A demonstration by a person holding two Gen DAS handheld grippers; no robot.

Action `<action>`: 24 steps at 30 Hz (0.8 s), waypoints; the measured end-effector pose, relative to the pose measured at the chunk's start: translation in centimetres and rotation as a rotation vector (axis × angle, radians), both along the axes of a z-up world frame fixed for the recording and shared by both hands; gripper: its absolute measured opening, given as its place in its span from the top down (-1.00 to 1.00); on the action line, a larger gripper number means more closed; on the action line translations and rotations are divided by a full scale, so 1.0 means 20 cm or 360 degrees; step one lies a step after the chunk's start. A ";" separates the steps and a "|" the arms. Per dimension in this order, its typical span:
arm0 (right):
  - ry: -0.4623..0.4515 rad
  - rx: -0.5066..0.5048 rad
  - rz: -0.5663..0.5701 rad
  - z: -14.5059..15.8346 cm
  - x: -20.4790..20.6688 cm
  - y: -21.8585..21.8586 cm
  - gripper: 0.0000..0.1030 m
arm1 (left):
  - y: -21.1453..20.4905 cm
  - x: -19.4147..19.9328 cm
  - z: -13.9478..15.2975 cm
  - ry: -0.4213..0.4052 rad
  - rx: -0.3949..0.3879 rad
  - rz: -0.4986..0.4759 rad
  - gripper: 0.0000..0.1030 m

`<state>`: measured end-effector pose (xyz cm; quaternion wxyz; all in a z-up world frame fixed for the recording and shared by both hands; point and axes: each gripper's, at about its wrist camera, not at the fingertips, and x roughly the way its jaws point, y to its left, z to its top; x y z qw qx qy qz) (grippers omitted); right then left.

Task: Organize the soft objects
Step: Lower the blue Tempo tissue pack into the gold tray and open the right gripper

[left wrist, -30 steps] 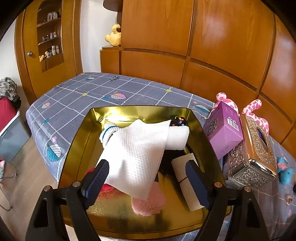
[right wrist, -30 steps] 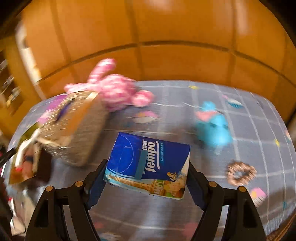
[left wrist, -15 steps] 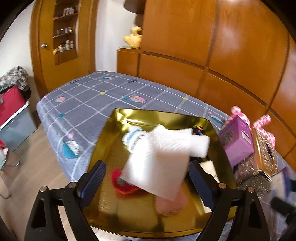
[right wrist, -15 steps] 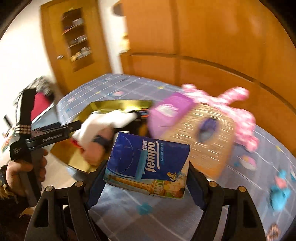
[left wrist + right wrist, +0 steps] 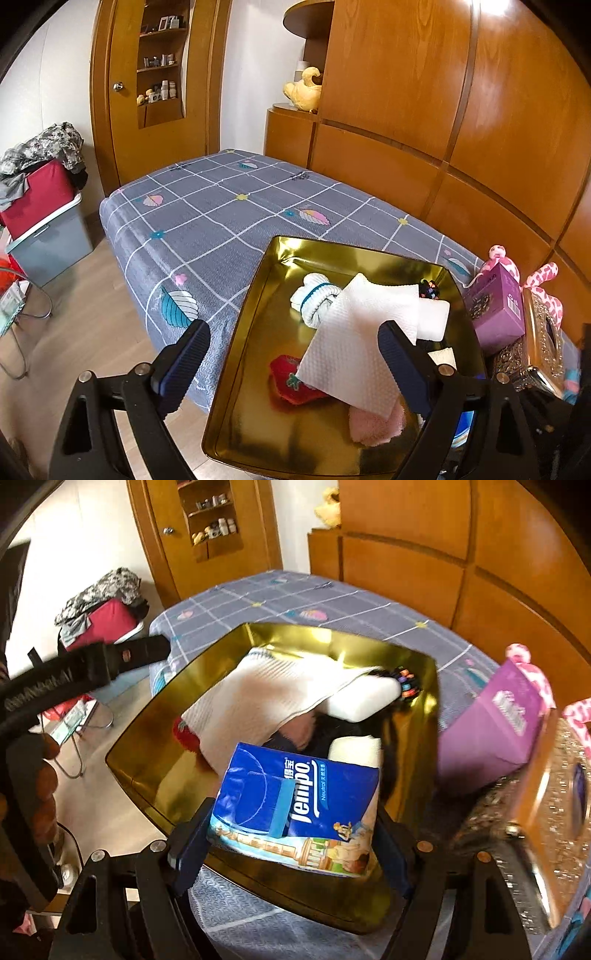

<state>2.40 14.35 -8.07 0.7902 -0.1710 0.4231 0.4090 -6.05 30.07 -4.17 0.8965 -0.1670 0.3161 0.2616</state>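
A gold tray (image 5: pixel 240 354) (image 5: pixel 155 738) sits on the bed's near edge and holds a white cloth (image 5: pixel 354 347) (image 5: pixel 266 701), a rolled white sock (image 5: pixel 314 299), a red piece (image 5: pixel 288 380), a pink fluffy piece (image 5: pixel 373 424) and a white pad (image 5: pixel 365 701). My right gripper (image 5: pixel 291 845) is shut on a blue Tempo tissue pack (image 5: pixel 295 805) and holds it over the tray's near rim. My left gripper (image 5: pixel 291 365) is open and empty, above the tray's left side; its body shows in the right wrist view (image 5: pixel 74 672).
A purple box (image 5: pixel 495 310) (image 5: pixel 491 734), an ornate metal tissue box (image 5: pixel 535 347) (image 5: pixel 535 812) and a pink plush (image 5: pixel 543 280) stand right of the tray. The grey checked bed (image 5: pixel 229 206) stretches behind. A bin with clothes (image 5: pixel 40 218) stands on the floor at left.
My right gripper has swung left with the tissue pack, from over the bed to over the tray. My left gripper has pulled back and to the left of the tray.
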 end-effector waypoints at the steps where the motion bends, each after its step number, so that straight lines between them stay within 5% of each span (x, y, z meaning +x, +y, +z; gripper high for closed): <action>1: 0.0007 -0.0009 0.0010 -0.02 0.00 0.02 -0.54 | 0.00 0.00 0.00 0.0002 0.0002 -0.0001 -0.80; 19: 0.0014 -0.0065 -0.0017 -0.14 0.02 0.11 -0.56 | -0.03 0.01 0.01 0.0006 0.0016 -0.0024 -0.81; 24: 0.0034 -0.0071 -0.0033 -0.15 0.03 0.11 -0.70 | -0.04 0.01 0.02 -0.0002 0.0027 -0.0031 -0.85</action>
